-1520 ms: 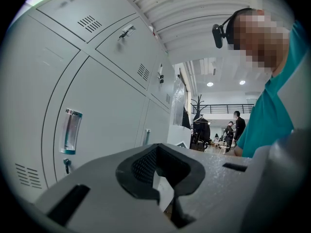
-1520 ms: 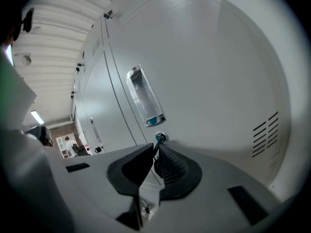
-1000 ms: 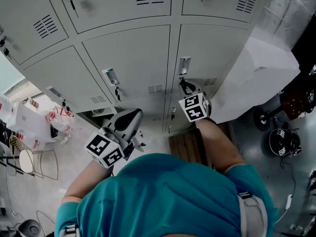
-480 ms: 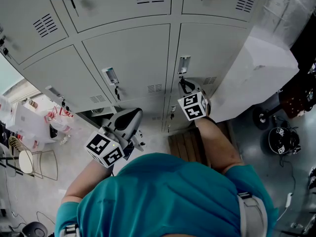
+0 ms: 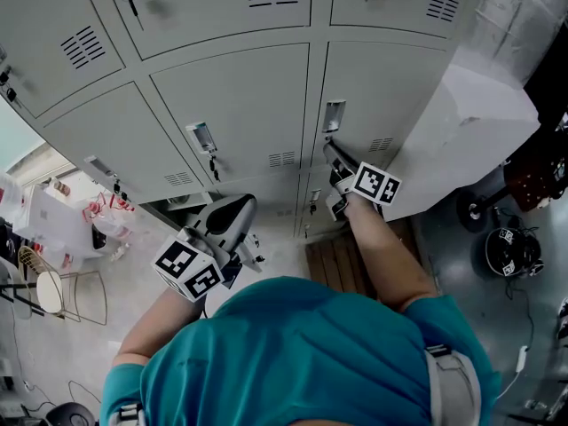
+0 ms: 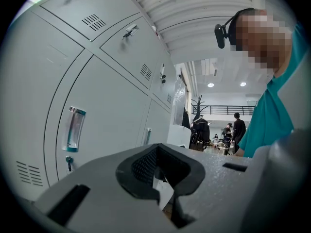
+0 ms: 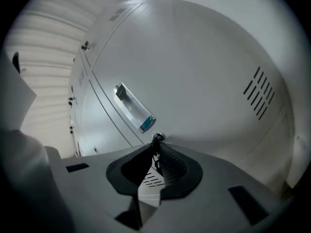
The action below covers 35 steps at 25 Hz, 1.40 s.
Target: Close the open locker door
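The grey locker door stands flush with its neighbours, its recessed handle near the left edge. My right gripper reaches level to the lock just below that handle. In the right gripper view its tips pinch the key in the lock under the handle. The jaws have just been closing, with the key between them. My left gripper hangs back from the lockers with its jaws together and nothing in them. The left gripper view shows it in front of another closed door with a handle.
A white wrapped block stands right of the lockers. A wooden pallet lies on the floor below my right arm. A wire chair and clutter sit at the left, black equipment at the right. People stand far off.
My right gripper has rolled about its own axis at the lock, so its marker cube now sits to the right of the arm. The left gripper has not moved.
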Available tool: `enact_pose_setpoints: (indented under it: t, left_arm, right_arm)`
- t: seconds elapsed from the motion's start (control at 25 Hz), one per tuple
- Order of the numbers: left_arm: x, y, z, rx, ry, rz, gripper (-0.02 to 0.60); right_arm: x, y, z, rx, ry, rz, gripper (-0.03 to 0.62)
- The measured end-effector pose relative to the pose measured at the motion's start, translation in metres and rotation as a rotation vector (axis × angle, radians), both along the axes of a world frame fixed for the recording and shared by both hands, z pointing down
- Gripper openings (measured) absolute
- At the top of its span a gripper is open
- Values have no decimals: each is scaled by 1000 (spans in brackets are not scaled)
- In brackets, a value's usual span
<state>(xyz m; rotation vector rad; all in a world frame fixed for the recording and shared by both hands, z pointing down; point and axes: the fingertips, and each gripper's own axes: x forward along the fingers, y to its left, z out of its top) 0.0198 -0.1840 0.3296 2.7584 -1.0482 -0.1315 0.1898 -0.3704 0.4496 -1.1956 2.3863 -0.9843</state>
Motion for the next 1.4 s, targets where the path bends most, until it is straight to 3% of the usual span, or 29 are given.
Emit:
enact_pose_setpoints:
  t: [0.32, 0.48, 0.56, 0.6, 0.8, 0.88, 0.96, 1.04, 1.12, 1.32, 1.4]
  left_arm:
    - [-4, -1, 3, -13, 5, -2, 3]
    - [-6, -2, 3, -14, 0, 0, 3]
    - [-7, -3, 3, -14, -4, -2, 3]
    - [-8, -4, 2, -13, -4, -2, 3]
    - [-5, -5, 1, -6, -5, 5, 3]
    - [-3, -5, 2, -6, -4, 9, 3]
    - [-2, -4, 2, -7, 3, 10, 3]
    - [-2, -4, 2, -5, -2, 11, 3]
    - [-2, -4, 3, -4, -11, 11, 3]
    - [-4, -4, 2, -6, 0, 2, 3]
    - [-4, -4, 2, -5, 2, -1, 3]
  right_arm:
    - [-1, -1, 1, -83, -282, 7, 26]
    - [0, -2, 2, -81, -333, 11, 26]
    - [-1, -4, 1, -55, -229, 12, 26]
    - [-2, -4, 0, -27, -115, 12, 26]
    - [-7, -3, 1, 181, 706, 37, 26]
    - [-8, -2, 2, 248, 951, 48, 26]
    - [-9, 0, 1, 293, 1118, 53, 26]
    - [-10, 1, 1, 322, 1215, 53, 26]
    - [-11, 1, 1, 328, 1225, 51, 28]
    - [-13, 0, 2, 300, 1089, 29, 38]
    - [-16, 5, 3, 288, 1011, -3, 136]
